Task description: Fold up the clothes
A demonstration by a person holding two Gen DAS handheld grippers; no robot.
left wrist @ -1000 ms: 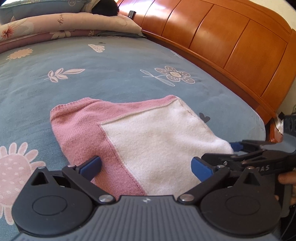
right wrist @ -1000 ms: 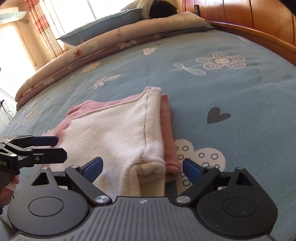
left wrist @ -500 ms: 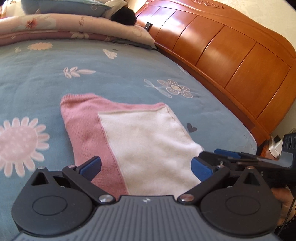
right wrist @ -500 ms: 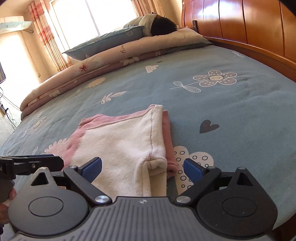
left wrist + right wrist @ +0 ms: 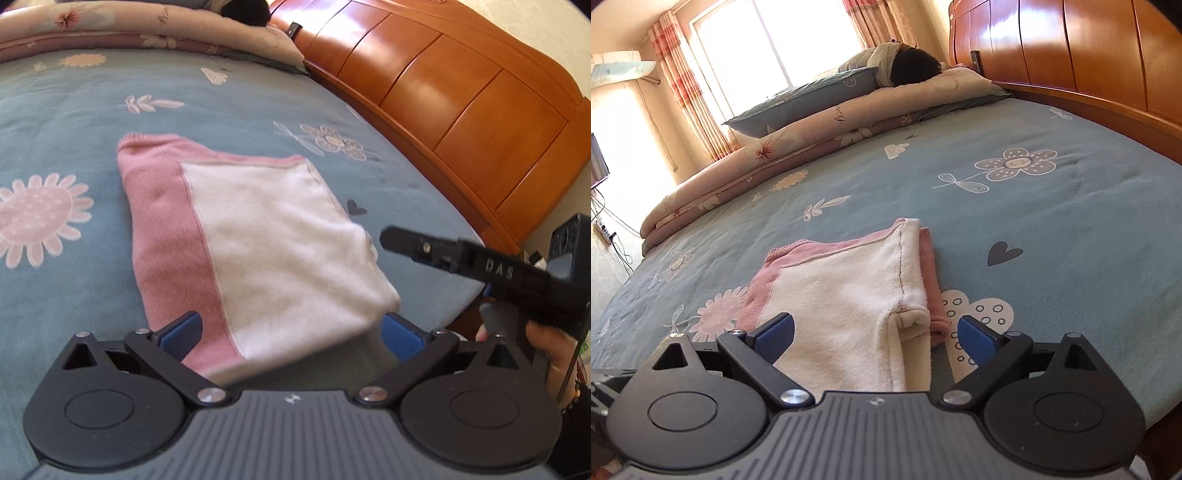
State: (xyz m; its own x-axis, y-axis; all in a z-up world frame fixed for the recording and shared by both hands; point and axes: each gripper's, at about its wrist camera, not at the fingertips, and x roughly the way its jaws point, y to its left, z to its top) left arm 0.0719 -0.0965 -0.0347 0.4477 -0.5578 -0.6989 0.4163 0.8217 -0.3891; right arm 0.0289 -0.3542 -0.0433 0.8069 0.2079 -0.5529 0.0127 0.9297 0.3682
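One folded garment [image 5: 266, 236], pink knit with a large cream panel on top, lay flat on the blue flowered bedspread [image 5: 66, 110] near the edge of the bed, not far from the wooden headboard [image 5: 461, 92]. It was a single neat bundle; in the right wrist view the garment [image 5: 849, 295] showed two layers at its near right corner, a cream fold above a pink one.

Two claws were in view, one per hand. The left claw [image 5: 291, 328] hung just above the near edge of the garment with its two blue pads wide apart, gripping nothing. The right claw [image 5: 875, 332] likewise hovered over the near end of the bundle, its two pads spread apart and empty. In the left wrist view the right claw [image 5: 391, 238] appeared side-on at the right, held by a hand [image 5: 546, 343].

At the far side of the bed lay one rolled floral quilt [image 5: 812, 147], one blue pillow [image 5: 812, 99] on it, and a person's dark-haired head [image 5: 912, 68] resting there. One curtained window [image 5: 775, 44] shone bright behind.
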